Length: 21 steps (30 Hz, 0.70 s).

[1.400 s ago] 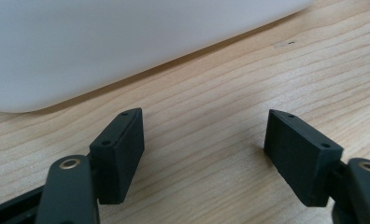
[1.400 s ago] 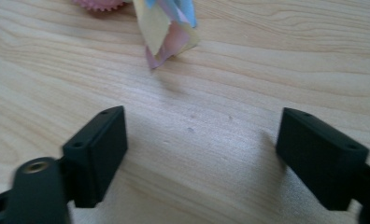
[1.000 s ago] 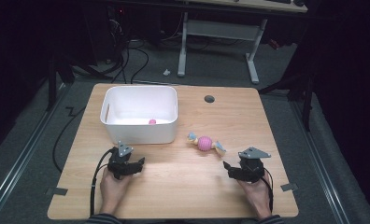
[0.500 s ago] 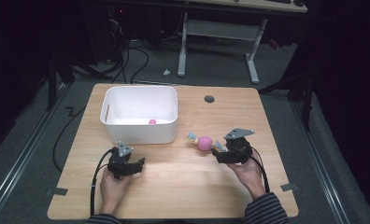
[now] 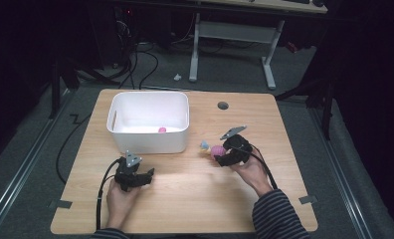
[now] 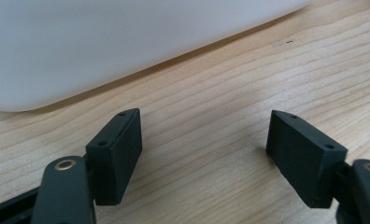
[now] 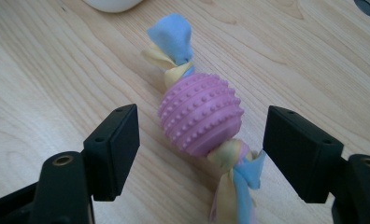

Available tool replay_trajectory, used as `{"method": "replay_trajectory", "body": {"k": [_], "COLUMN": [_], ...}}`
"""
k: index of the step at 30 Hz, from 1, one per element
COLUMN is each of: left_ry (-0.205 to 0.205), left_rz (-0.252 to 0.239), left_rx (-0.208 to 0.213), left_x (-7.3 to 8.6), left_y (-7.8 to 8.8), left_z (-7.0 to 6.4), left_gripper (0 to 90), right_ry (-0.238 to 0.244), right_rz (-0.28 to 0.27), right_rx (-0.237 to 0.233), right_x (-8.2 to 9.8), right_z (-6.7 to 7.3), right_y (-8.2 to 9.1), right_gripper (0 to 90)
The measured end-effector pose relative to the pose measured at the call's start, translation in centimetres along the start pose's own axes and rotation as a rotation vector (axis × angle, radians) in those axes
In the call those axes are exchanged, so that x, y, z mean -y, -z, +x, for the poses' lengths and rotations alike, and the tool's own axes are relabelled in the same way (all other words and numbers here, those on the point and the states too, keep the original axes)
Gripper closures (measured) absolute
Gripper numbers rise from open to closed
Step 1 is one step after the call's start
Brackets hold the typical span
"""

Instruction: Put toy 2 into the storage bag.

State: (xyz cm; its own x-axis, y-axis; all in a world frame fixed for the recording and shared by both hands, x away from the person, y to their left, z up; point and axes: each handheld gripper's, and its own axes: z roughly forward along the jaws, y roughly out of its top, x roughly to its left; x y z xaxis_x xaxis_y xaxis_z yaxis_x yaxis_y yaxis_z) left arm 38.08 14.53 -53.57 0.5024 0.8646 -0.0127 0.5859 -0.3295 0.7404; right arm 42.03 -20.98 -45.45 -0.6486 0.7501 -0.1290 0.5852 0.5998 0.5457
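Right tongs (image 7: 199, 154) straddle a pink knobbed ball toy (image 7: 201, 120) with blue and yellow cloth tails, lying on the wooden counter (image 5: 185, 199) just right of the white tub (image 5: 149, 122). Their jaws have just been closing, with the toy between them, but the pads stand clear of it on both sides. Left tongs (image 6: 204, 158) rest near the tub's front wall, released, with bare wood between the jaws. A small pink object (image 5: 161, 130) lies inside the tub.
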Motion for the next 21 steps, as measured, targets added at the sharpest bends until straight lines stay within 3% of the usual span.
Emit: {"method": "replay_trajectory", "body": {"k": [7,14,21], "left_ry": [-0.001,-0.002,-0.002], "left_rz": [0.000,0.000,0.000], "left_rx": [0.001,0.003,0.003], "left_x": [0.0,0.0,0.0], "left_y": [0.0,0.0,0.0], "left_z": [0.0,0.0,0.0], "left_gripper": [26.6,26.1,26.1], "right_ry": [0.021,0.035,0.025], "right_rz": [0.072,0.132,0.141], "right_rx": [0.008,0.018,-0.012], "right_x": [-1.3,-1.4,-1.2], "right_z": [0.2,0.1,-0.3], "right_y": [-1.9,-3.5,-3.8], "right_gripper": [26.9,27.2,31.8]}}
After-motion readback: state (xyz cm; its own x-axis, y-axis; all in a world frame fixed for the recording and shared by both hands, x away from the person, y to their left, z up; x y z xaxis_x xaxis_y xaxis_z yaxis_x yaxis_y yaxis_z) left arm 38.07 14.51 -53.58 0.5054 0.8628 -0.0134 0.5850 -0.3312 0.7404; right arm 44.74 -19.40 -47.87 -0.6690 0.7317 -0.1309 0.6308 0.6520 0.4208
